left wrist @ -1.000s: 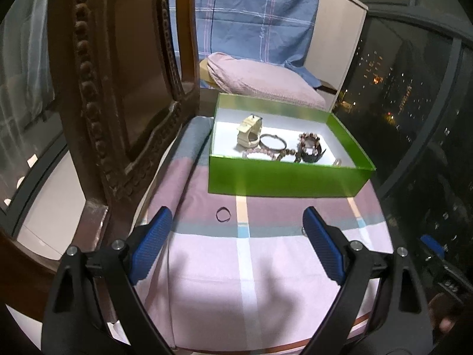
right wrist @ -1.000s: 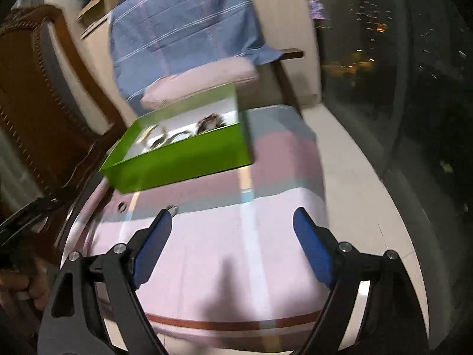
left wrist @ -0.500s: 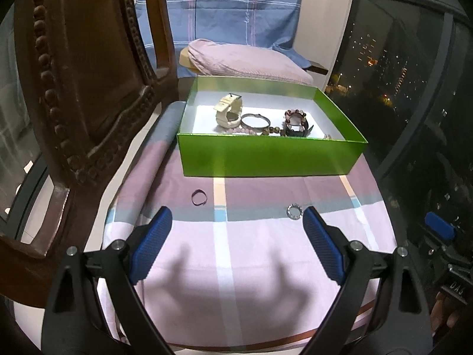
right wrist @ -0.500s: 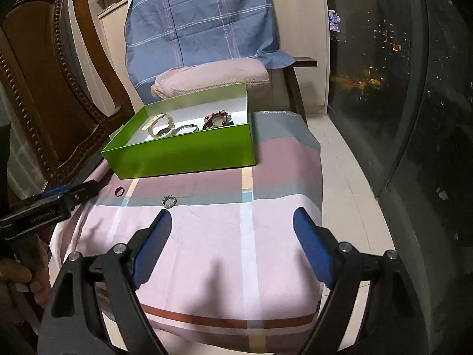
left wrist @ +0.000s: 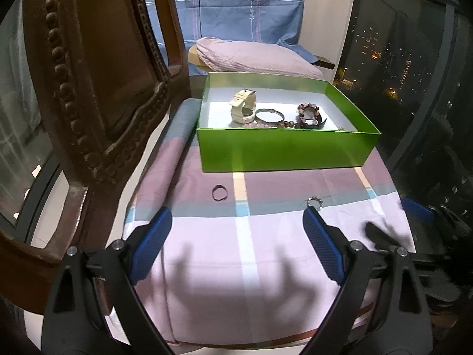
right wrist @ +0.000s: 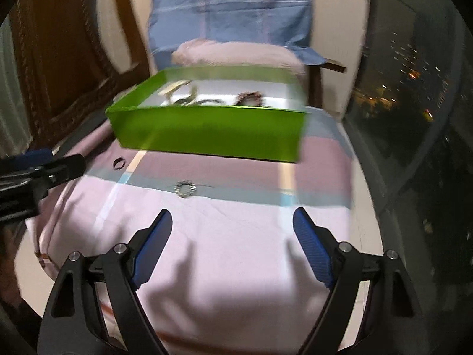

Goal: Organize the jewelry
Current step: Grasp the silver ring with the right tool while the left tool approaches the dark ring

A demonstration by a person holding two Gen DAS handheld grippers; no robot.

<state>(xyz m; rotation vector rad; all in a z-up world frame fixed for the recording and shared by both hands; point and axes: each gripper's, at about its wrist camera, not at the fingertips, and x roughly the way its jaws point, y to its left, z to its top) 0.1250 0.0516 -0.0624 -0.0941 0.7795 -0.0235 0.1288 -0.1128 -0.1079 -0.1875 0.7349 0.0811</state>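
Right gripper [right wrist: 229, 245]: empty, jaws wide but just narrowing. Beaded ring [right wrist: 185, 189] flat on striped cloth [right wrist: 236, 251], ahead, slightly toward left pad, before green box [right wrist: 207, 139]. Nearer than left gripper [left wrist: 236, 244], also open, empty.

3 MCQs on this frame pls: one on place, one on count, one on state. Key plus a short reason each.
1. Where is the cream watch?
A. In the green box
B. On the cloth
C. In the jaws

2. Rings loose on the striped cloth?
A. None
B. Two
C. Four

3. State of the left gripper?
A. Shut on a ring
C. Open, nothing held
B. Shut, nothing held

Key: A, it lies inside the box walls; B, dark ring and sparkly ring; C, jaws stand apart over bare cloth.
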